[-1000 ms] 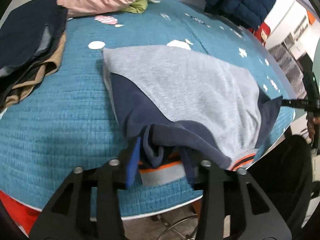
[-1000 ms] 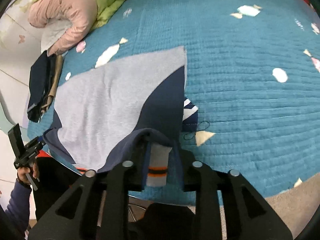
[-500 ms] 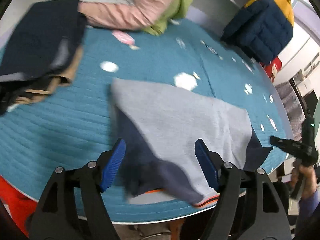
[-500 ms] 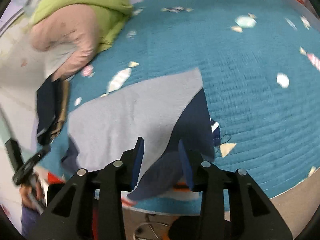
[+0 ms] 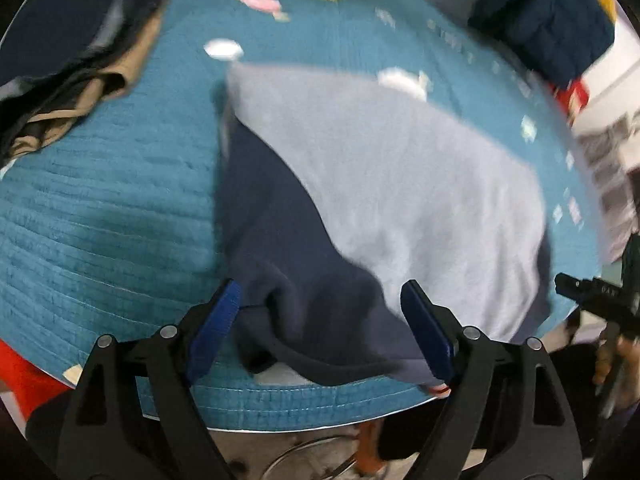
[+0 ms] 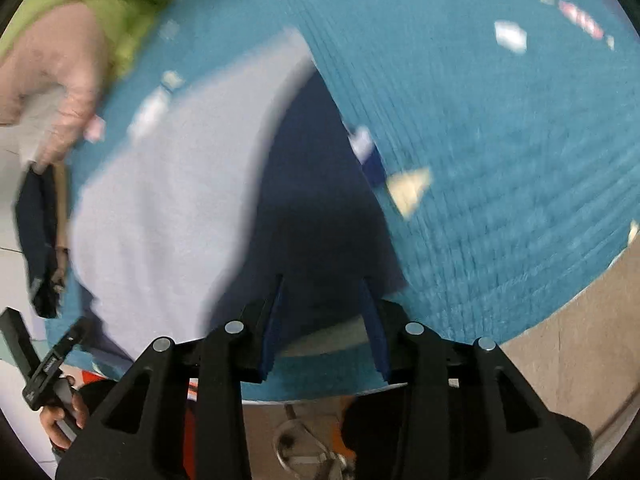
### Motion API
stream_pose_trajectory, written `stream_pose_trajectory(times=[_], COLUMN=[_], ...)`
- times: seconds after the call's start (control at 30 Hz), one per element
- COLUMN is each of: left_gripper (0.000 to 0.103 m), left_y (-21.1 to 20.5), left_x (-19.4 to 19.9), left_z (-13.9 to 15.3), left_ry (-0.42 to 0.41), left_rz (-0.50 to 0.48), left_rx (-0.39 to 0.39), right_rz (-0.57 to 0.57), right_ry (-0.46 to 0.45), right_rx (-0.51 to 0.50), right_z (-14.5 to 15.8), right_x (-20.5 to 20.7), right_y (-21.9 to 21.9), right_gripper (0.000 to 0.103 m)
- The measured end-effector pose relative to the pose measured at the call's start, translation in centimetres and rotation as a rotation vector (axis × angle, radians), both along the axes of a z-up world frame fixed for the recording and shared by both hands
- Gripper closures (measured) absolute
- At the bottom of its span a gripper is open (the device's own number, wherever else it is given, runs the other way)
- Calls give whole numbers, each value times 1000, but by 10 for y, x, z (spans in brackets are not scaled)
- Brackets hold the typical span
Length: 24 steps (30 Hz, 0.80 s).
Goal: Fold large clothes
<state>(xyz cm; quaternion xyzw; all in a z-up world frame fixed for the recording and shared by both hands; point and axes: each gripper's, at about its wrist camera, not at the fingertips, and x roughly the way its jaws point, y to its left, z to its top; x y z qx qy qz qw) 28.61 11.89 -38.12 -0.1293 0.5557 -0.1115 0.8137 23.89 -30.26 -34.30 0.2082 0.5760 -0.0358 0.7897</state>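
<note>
A grey sweatshirt [image 5: 400, 184] with navy sleeves lies folded on the teal quilted table cover [image 5: 100, 200]. My left gripper [image 5: 320, 286] hovers over the near edge of the garment. Its jaws are opening wide, and the navy sleeve [image 5: 288, 248] lies bunched between the blue pads [image 5: 218, 316] without being pressed. In the right wrist view the same sweatshirt [image 6: 172, 200] fills the left half. My right gripper [image 6: 323, 280] stands open just above the other navy sleeve [image 6: 320, 200], pads apart from the cloth. Both views are blurred by motion.
A pile of dark and tan clothes [image 5: 68, 60] lies at the far left, a pink and green jacket [image 6: 60, 60] at the back, a navy puffer jacket [image 5: 548, 16] at the back right. The table's near edge [image 5: 300, 420] runs just under both grippers.
Both grippers let go of the navy sleeve ends they were pinching and their jaws spread, the left one widely. The sleeves now lie on the sweatshirt. Both views have shifted and rolled.
</note>
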Motion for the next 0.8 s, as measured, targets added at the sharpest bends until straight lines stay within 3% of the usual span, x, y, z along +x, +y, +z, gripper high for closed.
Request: stream_pose_trajectory(times=[0.07,0.13,0.23,0.3,0.33,0.57,0.63,0.8], left_gripper=[17,15,14,14,14,14,14,14], left_y=[17,36,49,51,52,50,48,47], left_x=[1,4,9,10,9,1,0,-1], left_z=[6,7,0,-10,-14,-36,-39,-40], left_ry=[-22,-24,28,68,80,138,134,142], left_rz=[66,154,223,230,233,248,234,231], left_rx=[-42,-76,-86,-93,-91,-91,-74,-83], right_rz=[38,119,189,215,220,165,141,154], right_ry=[-84,-172,-193,-159,-136,47,48,34], right_rx=[8,77,133,173,187,119,145,120], right_z=[21,36,29,14,4,-73,-92,-74], right_x=[11,35,75,97,110,149,148,130], right_y=[18,48,88,106,117,142,142,145], right_gripper=[66,69,77,99,102,103,103,103])
